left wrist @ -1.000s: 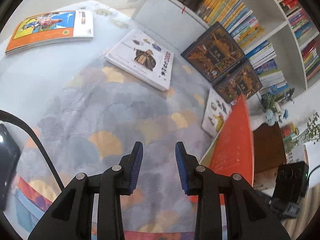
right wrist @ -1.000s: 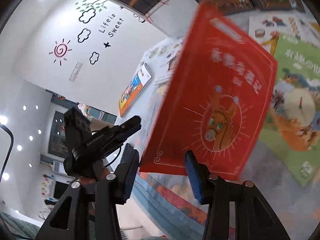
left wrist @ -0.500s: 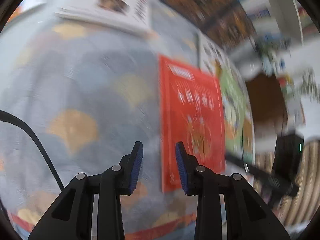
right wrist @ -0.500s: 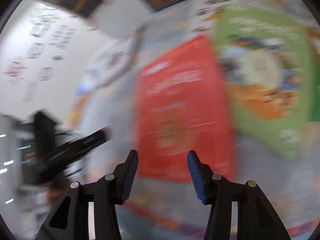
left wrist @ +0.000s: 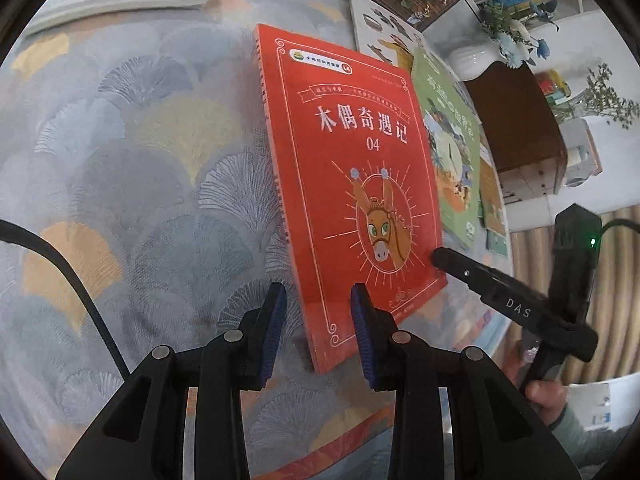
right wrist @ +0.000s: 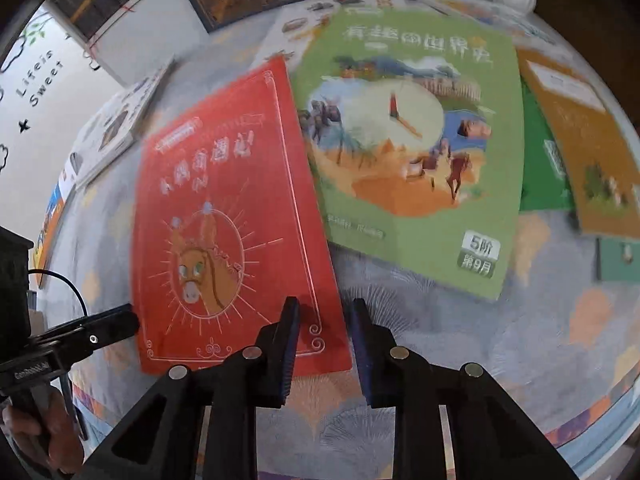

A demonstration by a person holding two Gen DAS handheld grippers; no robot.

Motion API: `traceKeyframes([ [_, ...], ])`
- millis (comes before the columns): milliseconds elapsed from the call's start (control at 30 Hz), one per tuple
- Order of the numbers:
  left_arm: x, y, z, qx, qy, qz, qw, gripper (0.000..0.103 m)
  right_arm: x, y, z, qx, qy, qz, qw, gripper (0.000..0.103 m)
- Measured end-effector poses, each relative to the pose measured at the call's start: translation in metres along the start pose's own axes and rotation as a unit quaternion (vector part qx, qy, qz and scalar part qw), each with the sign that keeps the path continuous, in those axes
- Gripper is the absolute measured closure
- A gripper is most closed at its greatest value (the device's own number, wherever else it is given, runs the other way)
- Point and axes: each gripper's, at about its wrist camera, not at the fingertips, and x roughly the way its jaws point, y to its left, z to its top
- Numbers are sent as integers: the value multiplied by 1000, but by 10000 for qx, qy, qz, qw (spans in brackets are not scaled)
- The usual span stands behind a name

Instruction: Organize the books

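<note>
The glossy red paperback with the donkey cover (left wrist: 356, 184) lies flat on the fan-patterned cloth, long axis running away from both tools. The right gripper (right wrist: 324, 344), nearly shut and empty, hovers over its near right corner; the left gripper (left wrist: 318, 332), slightly parted and empty, straddles the near left corner.

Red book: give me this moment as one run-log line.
red book: cover up on cloth, next to green book | left gripper: open, over its near edge | right gripper: shut, at its near right corner
</note>
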Motion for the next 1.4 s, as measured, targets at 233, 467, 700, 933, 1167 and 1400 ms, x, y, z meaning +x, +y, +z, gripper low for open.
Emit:
traceKeyframes([
  [233, -17, 23, 4, -194, -136, -368, 9990, 73, 3, 7, -5, 115, 56, 358, 9993, 75],
  [467, -63, 40, 8, -251, -828, -1018, 9910, 73, 18, 54, -3, -432, 75, 360, 9984, 70],
  [700, -42, 43, 5, -409, -725, -1050, 9910, 75, 25, 61, 3, -465, 73, 372, 9982, 57],
  [933, -24, 27, 9, -334, -568, -1115, 9916, 89, 24, 52, 5, -73, 245, 748, 9969, 57],
  [1167, -43, 33, 19, -909, -721, -2004, 9728, 90, 24, -15, -1, 1562, 588, 2536, 9528, 47],
  [1400, -45, 31, 19, -1079, -636, -2284, 9655, 90, 57, -14, -1, 2423, 660, 3722, 8936, 49],
])
